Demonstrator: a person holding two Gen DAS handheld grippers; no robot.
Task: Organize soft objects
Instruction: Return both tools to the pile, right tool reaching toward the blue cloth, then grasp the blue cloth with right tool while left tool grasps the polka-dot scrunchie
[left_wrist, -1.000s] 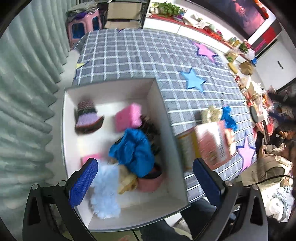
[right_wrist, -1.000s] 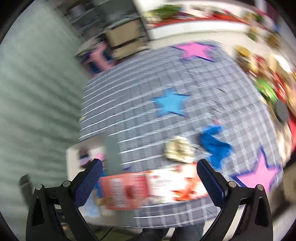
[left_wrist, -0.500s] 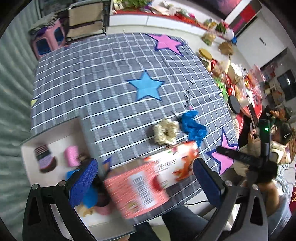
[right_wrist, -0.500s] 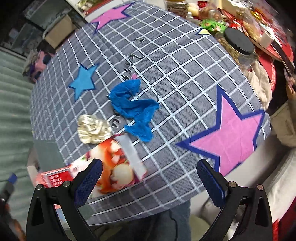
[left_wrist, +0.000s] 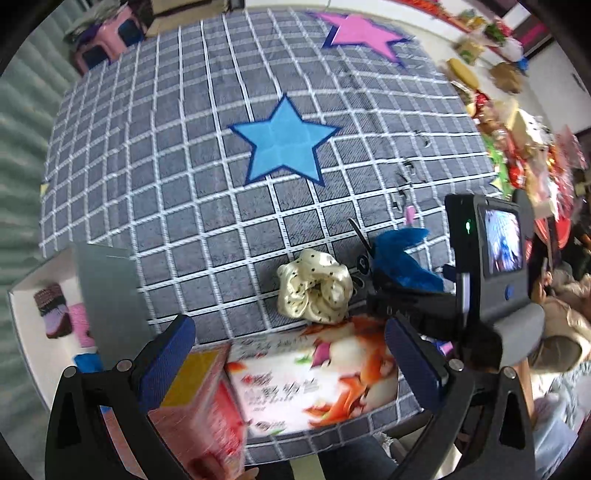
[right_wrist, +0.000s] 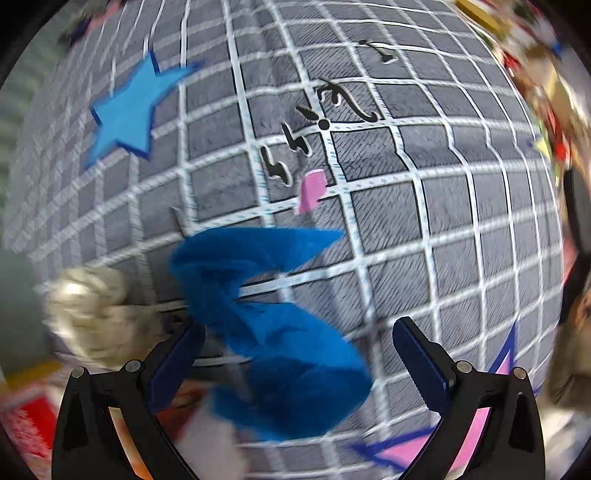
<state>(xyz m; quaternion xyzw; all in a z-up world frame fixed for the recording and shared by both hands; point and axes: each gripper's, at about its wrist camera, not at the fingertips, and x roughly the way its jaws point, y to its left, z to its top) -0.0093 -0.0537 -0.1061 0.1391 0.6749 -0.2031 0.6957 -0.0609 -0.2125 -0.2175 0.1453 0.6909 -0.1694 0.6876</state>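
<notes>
A crumpled blue cloth (right_wrist: 266, 325) lies on the checked tablecloth, and my right gripper (right_wrist: 299, 363) is open low over it, its fingers on either side of the cloth's near end. A cream dotted scrunchie (left_wrist: 314, 288) sits just left of the blue cloth (left_wrist: 402, 258). My left gripper (left_wrist: 291, 362) is open above a pink and white printed carton (left_wrist: 314, 384) at the table's near edge. The white storage box (left_wrist: 22, 325) at the left holds a striped knit hat (left_wrist: 53, 310) and a pink soft item (left_wrist: 79, 321).
The grey checked tablecloth (left_wrist: 184, 184) with a blue star (left_wrist: 284, 144) spreads behind the objects. The right gripper's body with its small screen (left_wrist: 502, 240) stands beside the cloth. Snacks and clutter (left_wrist: 517, 147) crowd the right edge. A seated person (left_wrist: 565, 314) is at the right.
The left view has swung from the storage box over to the table and carton. The right gripper has dropped close to the blue cloth, which now fills the space between its fingers.
</notes>
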